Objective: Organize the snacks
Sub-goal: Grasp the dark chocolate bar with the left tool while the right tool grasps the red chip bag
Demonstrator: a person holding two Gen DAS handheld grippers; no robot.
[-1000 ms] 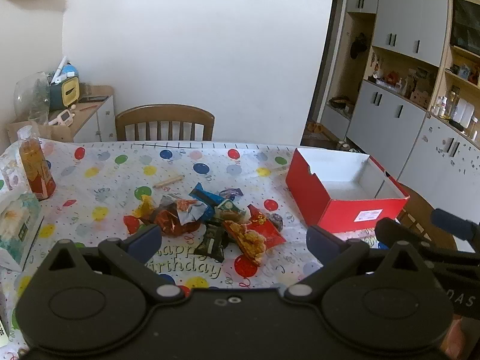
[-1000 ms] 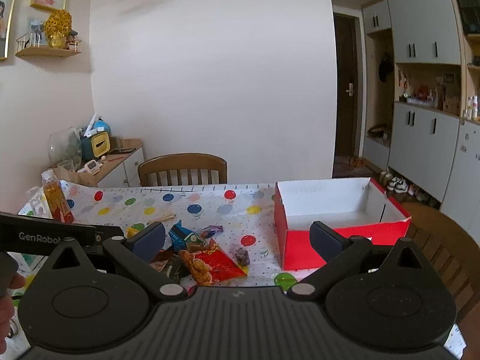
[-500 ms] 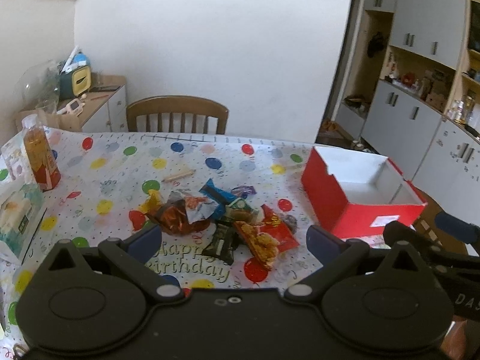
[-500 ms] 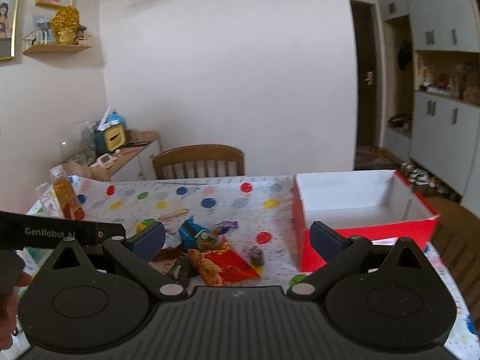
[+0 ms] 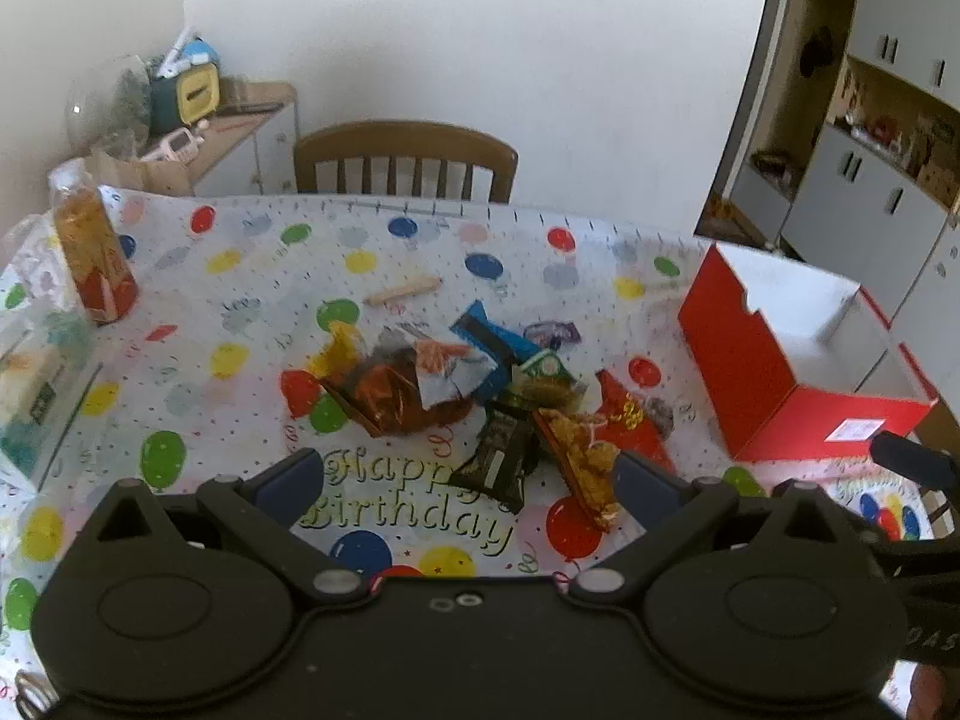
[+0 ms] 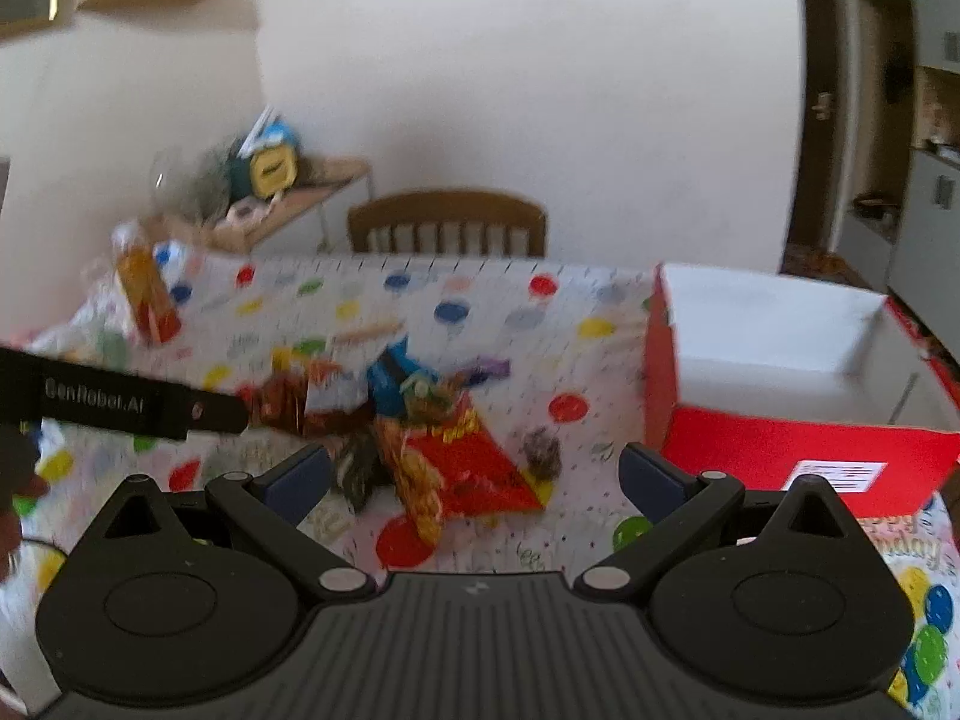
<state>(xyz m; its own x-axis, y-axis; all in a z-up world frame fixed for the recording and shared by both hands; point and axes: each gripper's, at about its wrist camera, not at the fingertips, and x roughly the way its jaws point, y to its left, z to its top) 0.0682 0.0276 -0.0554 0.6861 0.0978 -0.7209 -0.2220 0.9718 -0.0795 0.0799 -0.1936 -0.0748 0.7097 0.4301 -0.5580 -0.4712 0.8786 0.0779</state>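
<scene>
A heap of snack packets (image 5: 474, 396) lies mid-table on the balloon-print cloth (image 5: 252, 276): a brown-orange bag (image 5: 390, 396), a blue packet (image 5: 486, 342), a dark wrapper (image 5: 498, 462) and a red bag of fried snacks (image 5: 600, 438). The heap also shows in the right wrist view (image 6: 420, 414). An open, empty red box (image 5: 780, 372) stands to the right; it also shows in the right wrist view (image 6: 780, 396). My left gripper (image 5: 468, 480) is open and empty above the near side of the heap. My right gripper (image 6: 474, 474) is open and empty, over the red bag (image 6: 474, 468).
An orange drink bottle (image 5: 93, 252) and a tissue pack (image 5: 36, 384) stand at the table's left. A wooden stick (image 5: 402, 291) lies behind the heap. A wooden chair (image 5: 405, 159) stands at the far edge. A small dark snack (image 6: 540, 450) lies near the box.
Both grippers have moved forward and lower toward the snack heap, which now looks larger. Both stay open. The right wrist view is blurred by motion.
</scene>
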